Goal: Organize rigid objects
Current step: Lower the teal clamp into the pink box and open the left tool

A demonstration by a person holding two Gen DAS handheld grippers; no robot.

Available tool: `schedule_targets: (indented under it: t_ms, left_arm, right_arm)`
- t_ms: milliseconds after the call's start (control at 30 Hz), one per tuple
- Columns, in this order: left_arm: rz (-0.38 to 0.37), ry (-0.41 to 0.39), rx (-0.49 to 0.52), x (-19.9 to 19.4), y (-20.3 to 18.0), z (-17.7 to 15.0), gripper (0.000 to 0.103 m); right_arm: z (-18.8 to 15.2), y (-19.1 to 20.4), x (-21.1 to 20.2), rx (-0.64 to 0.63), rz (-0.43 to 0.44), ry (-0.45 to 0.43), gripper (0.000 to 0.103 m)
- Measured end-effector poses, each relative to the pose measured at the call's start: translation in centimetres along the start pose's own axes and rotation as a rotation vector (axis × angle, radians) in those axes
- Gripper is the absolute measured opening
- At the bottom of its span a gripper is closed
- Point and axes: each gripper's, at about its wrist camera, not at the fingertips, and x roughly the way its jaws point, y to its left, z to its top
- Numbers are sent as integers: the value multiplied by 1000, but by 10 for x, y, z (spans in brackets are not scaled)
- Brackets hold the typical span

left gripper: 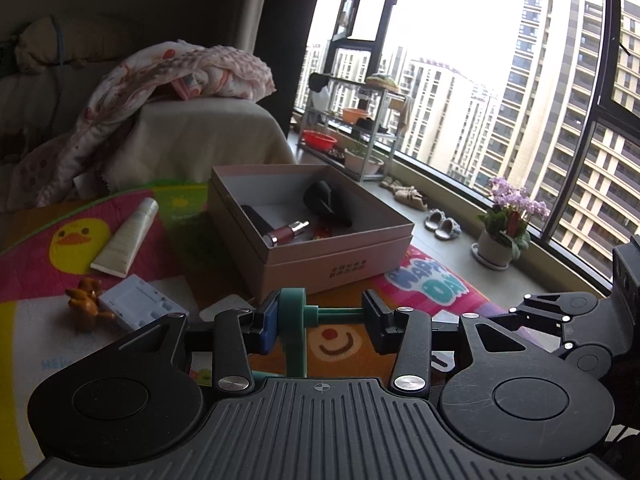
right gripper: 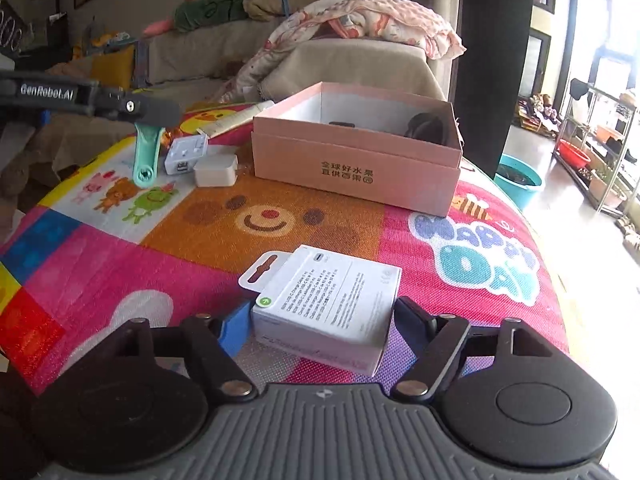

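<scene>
A pink cardboard box (right gripper: 356, 160) sits open on the colourful cartoon mat (right gripper: 280, 216) covering the surface, holding a dark red spray bottle (left gripper: 286, 232) and a black object (left gripper: 322, 196). Left of the box lie a white tube (left gripper: 126, 240), a small orange figurine (left gripper: 84, 300), a white adapter (right gripper: 186, 156) and a white charger block (right gripper: 216, 170). The left tool (left gripper: 320, 320) is clamped on a teal plastic opener (left gripper: 294, 332), which hangs above the mat with its long axis near vertical and its ring end pointing down. The right tool (right gripper: 320, 328) has its fingers spread on either side of a white cable package (right gripper: 328, 304) lying flat on the mat, hang tab pointing away to the left; whether the pads touch it is unclear.
</scene>
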Motion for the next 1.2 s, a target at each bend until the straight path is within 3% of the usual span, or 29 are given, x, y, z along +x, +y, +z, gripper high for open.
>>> schedule_targets:
  t_ms: [100,267,367,500,667,933,1200]
  left_arm:
    - [-14,-28,18,0,-2,19,47]
    - [-15,-247,38,-5,1,102,47]
    - [-39,-273,35,25,3,148,47]
    - [-25,-115,3,103,16,171,47]
    - [23,38,43,181,26,154,47]
    - [53,112,-7,235,52,137,47]
    - [52,118,-49,239,63,136,48]
  right_arm:
    - [19,-8,-5,-14,21,-26,72]
    - [89,-27,-32,-49,-90,-276,72]
    - [132,-31,-28,-57,-133,-389,72]
    - [162,-34,16,-8,-73,-303,72]
    - [157,-36,74,26,-31,-180,72]
    - [151,-44,114,56,-4,-124,72]
    - [153,-37,129,56,24,-105,72]
